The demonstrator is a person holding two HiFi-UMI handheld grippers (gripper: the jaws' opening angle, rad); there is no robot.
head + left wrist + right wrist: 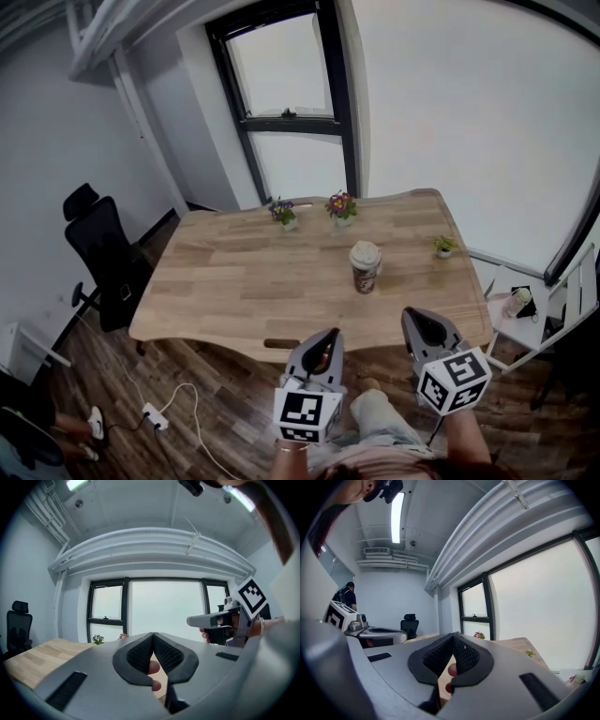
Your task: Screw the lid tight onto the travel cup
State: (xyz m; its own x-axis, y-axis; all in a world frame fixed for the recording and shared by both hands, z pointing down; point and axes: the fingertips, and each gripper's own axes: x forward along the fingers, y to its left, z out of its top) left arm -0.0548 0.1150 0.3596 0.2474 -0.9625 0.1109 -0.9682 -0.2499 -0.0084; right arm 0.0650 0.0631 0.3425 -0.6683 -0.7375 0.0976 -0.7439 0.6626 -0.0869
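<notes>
Head view: both hands are held low in front of the person, short of the near edge of the table (234,272), with each gripper pointing forward at about level. The left gripper (329,335) sits just before the edge, and the right gripper (418,317) reaches slightly over it. The two are near each other but apart. Neither touches anything. The cup (365,272) stands upright on the table past the middle, ahead of the gap between the grippers and well clear of both. The lid (365,251) sits on top of it. Bare wood lies all round the cup. Three small flower pots (341,208) stand near the far and right edges. A chair (103,248) stands off the left end, and a small side table (502,323) off the right corner.

Left gripper view: the jaws are pressed together, tip to tip, with nothing between the pads. The right gripper (201,619) shows off to the right, side on. The table runs off to the left under the window (164,609).

Right gripper view: the jaws here are also together and grip nothing. The left gripper (382,632) lies to the left. The tabletop stretches ahead to the right. A person (347,597) stands by the far wall.
</notes>
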